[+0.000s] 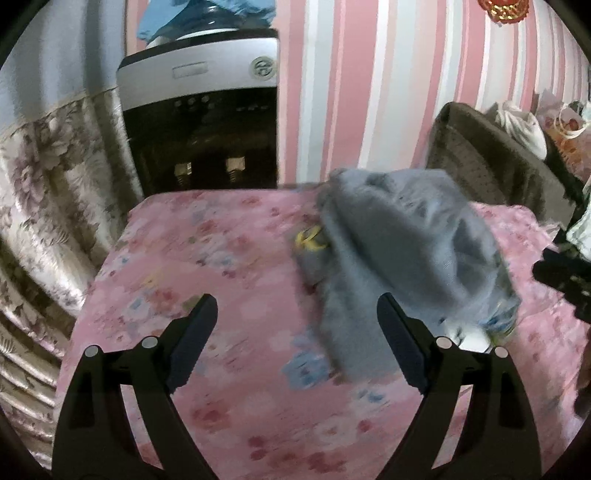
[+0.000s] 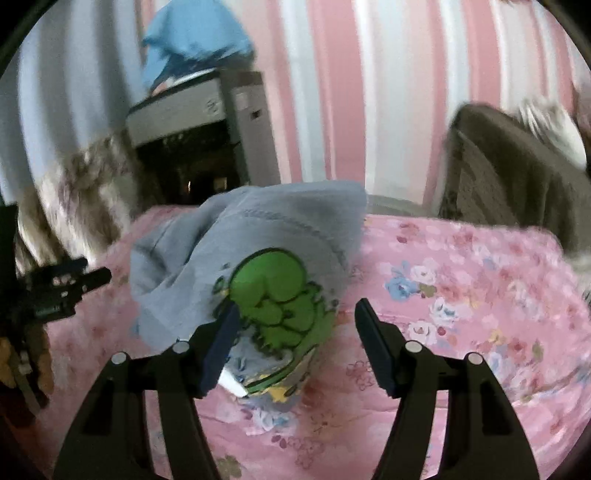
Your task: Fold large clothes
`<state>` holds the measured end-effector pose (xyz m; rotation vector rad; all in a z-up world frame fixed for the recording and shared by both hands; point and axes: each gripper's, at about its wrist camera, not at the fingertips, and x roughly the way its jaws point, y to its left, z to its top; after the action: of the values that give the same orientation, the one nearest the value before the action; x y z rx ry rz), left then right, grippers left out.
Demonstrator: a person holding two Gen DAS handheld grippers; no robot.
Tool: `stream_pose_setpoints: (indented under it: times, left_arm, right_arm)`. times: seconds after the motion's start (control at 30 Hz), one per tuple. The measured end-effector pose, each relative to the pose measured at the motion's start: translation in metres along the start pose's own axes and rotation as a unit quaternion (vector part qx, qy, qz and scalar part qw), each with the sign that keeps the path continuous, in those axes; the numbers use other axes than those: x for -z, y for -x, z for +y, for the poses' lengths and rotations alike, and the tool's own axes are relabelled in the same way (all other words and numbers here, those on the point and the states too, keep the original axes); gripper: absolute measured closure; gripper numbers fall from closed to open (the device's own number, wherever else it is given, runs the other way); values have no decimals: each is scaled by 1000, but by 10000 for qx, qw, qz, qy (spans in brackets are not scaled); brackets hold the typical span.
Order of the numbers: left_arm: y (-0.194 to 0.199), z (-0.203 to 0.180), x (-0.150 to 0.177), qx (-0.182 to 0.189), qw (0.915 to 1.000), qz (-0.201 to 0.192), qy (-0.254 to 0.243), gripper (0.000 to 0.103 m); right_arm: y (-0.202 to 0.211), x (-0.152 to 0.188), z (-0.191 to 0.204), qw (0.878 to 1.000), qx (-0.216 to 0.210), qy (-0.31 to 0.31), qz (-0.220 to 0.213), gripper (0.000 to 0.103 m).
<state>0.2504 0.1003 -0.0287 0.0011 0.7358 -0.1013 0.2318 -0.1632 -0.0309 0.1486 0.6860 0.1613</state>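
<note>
A grey sweatshirt (image 1: 399,251) lies crumpled on the pink floral bedsheet (image 1: 221,266), right of centre in the left wrist view. In the right wrist view the sweatshirt (image 2: 236,251) shows a green cartoon print (image 2: 280,295) facing up. My left gripper (image 1: 297,317) is open and empty above the sheet, its right finger close to the garment's near edge. My right gripper (image 2: 295,325) is open, hovering over the print, holding nothing. The other gripper shows at the left edge of the right wrist view (image 2: 59,288).
A silver and black water dispenser (image 1: 199,122) stands behind the bed against the pink striped wall, with blue cloth (image 1: 207,14) on top. A floral curtain (image 1: 44,192) hangs on the left. A dark brown chair back (image 1: 498,166) stands at the right.
</note>
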Motion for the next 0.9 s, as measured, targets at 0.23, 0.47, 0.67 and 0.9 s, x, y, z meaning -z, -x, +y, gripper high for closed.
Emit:
stream_pose_setpoints:
  times: [0.23, 0.47, 0.67, 0.9]
  left_arm:
    - [-9, -46, -37, 356, 9992, -125, -87, 15]
    - [-68, -65, -23, 490, 9950, 769, -403, 86]
    - [-61, -44, -4, 520, 9956, 701, -353, 94]
    - [-61, -25, 30, 550, 9954, 753, -233, 96]
  right_arm:
    - [-29, -4, -24, 9957, -681, -593, 201, 39]
    - [-64, 4, -8, 9926, -976, -525, 497, 79]
    - [-79, 7, 38, 9913, -1108, 152, 696, 103]
    - [-90, 18, 79, 9901, -919, 781, 718, 103]
